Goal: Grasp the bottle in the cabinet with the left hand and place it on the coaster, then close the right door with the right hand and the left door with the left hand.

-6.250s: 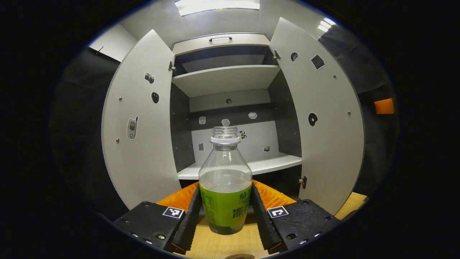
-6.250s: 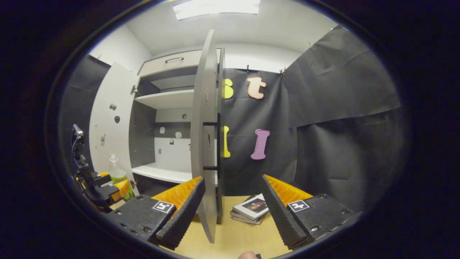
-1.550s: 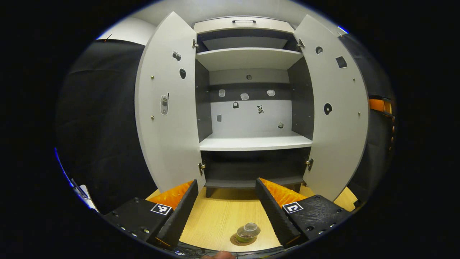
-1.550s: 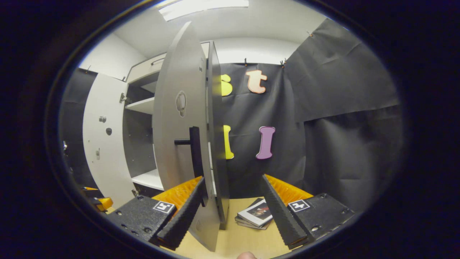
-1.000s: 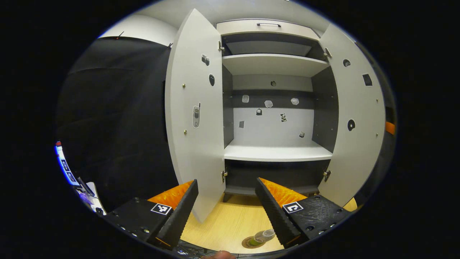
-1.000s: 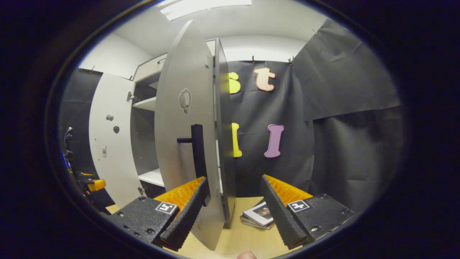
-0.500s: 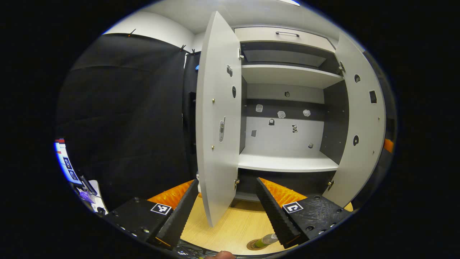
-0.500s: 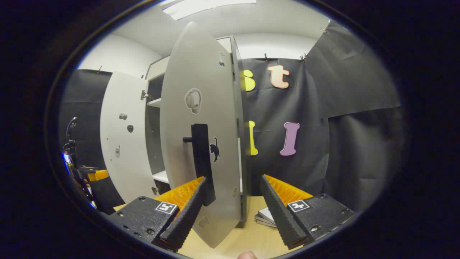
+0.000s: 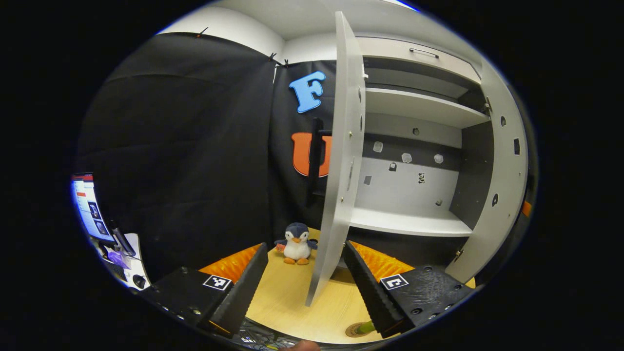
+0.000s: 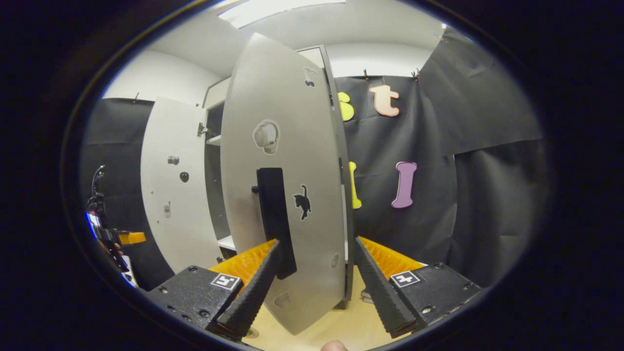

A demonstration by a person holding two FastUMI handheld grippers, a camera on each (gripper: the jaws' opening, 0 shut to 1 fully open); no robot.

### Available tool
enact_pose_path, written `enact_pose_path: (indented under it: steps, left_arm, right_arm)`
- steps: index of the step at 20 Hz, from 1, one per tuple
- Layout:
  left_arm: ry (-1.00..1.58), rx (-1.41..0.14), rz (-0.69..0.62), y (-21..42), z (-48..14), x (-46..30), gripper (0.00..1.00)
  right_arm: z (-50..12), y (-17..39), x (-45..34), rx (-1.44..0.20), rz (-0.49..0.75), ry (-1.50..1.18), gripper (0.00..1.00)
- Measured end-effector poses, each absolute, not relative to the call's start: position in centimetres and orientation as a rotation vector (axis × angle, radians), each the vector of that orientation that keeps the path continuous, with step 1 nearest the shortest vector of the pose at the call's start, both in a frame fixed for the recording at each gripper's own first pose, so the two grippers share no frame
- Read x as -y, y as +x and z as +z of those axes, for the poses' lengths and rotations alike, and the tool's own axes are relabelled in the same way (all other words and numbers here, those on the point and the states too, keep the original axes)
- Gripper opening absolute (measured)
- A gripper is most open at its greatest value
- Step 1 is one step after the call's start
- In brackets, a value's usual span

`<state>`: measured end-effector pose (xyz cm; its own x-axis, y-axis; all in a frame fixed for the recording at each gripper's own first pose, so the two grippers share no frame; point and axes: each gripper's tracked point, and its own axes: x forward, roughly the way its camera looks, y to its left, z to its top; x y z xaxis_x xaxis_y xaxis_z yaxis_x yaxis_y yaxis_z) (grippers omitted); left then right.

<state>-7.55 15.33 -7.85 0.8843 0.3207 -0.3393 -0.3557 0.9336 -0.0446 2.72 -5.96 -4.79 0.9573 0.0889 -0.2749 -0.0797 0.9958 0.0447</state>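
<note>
The cabinet's left door [image 9: 337,161] stands open and edge-on, its lower corner between the fingers of my open left gripper [image 9: 305,246]. At the bottom edge the bottle [image 9: 368,326] stands on the brown coaster [image 9: 355,332], partly hidden behind my finger. The cabinet shelf [image 9: 409,224] is bare. The right door [image 10: 292,161] is swung partway, its outer face with the black handle [image 10: 275,219] close in front of my open right gripper [image 10: 317,243]. One finger [image 10: 253,287] lies by the handle's lower end; whether it touches I cannot tell.
A plush penguin [image 9: 296,243] sits on the wooden table [image 9: 282,297] left of the left door. A monitor [image 9: 87,204] glows at far left. Books [image 10: 365,294] peek out behind the right door. The other gripper [image 10: 122,238] shows far left.
The bottle was let go onto the coaster. My left gripper swung left, so the left door is now edge-on. The right door turned further toward the cabinet, showing more outer face.
</note>
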Motion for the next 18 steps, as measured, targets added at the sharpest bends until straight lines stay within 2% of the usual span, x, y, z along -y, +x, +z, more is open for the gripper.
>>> enact_pose_path:
  steps: [2, 3, 5, 6, 8, 9, 10, 13, 14, 15, 16, 17, 18]
  left_arm:
    - [-0.133, -0.343, 0.368, -7.6, -8.2, -16.5, 0.95]
    - [-0.142, -0.342, 0.376, -7.6, -8.2, -17.1, 0.96]
    - [-0.144, -0.342, 0.383, -7.6, -8.3, -18.0, 0.96]
    - [-0.137, -0.341, 0.386, -7.7, -8.2, -18.4, 0.96]
    - [-0.122, -0.334, 0.394, -7.9, -7.8, -19.7, 0.96]
    - [-0.118, -0.333, 0.397, -8.0, -7.5, -20.4, 0.96]
    - [-0.115, -0.333, 0.404, -8.1, -7.5, -21.2, 0.96]
    - [-0.100, -0.323, 0.419, -7.9, -7.2, -23.3, 0.96]
    - [-0.096, -0.317, 0.420, -7.8, -7.0, -23.8, 0.96]
    - [-0.093, -0.314, 0.424, -7.7, -6.8, -24.4, 0.96]
    - [-0.088, -0.308, 0.429, -7.6, -6.7, -25.1, 0.96]
    - [-0.085, -0.302, 0.429, -7.3, -6.4, -25.7, 0.96]
    - [-0.083, -0.291, 0.425, -7.0, -6.1, -26.1, 0.96]
  right_arm:
    - [-5.0, 2.9, 5.2, -0.271, 0.082, 0.041, 0.98]
    - [-5.3, 3.0, 4.6, -0.271, 0.087, 0.044, 0.94]
    - [-5.9, 3.3, 3.3, -0.282, 0.112, 0.044, 0.93]
    - [-6.1, 3.6, 2.7, -0.287, 0.123, 0.043, 0.98]
    - [-6.5, 4.3, 1.6, -0.295, 0.131, 0.059, 0.98]
    - [-6.6, 4.7, 0.9, -0.298, 0.137, 0.071, 0.94]
    - [-6.8, 5.1, 0.0, -0.302, 0.153, 0.085, 0.98]
    - [-7.4, 6.4, -2.4, -0.308, 0.181, 0.094, 0.98]
    - [-7.4, 6.8, -2.8, -0.304, 0.175, 0.090, 0.94]
    - [-7.5, 7.3, -3.3, -0.302, 0.173, 0.088, 0.98]
    - [-7.6, 7.7, -3.7, -0.305, 0.173, 0.082, 0.94]
    - [-7.7, 8.1, -4.1, -0.306, 0.169, 0.077, 0.98]
    - [-7.6, 8.4, -4.3, -0.304, 0.163, 0.075, 0.98]
